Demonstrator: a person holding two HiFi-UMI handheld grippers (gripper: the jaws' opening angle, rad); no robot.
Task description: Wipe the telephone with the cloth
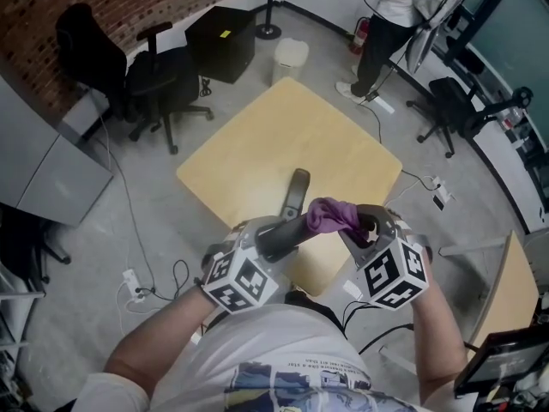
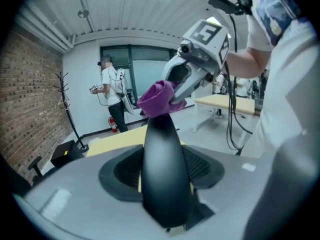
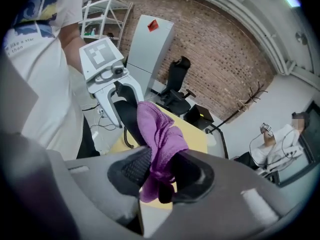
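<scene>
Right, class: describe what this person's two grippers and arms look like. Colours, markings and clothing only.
The left gripper and the right gripper both have pale grey bodies and dark jaws lined with black ribbed pads. Each carries a white cube printed with black square markers. The person wears a white T-shirt with a blue print. Its sleeves are short, so the forearms are bare.

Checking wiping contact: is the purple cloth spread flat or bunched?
Bunched: the cloth is a crumpled wad clamped in the right gripper.
</scene>
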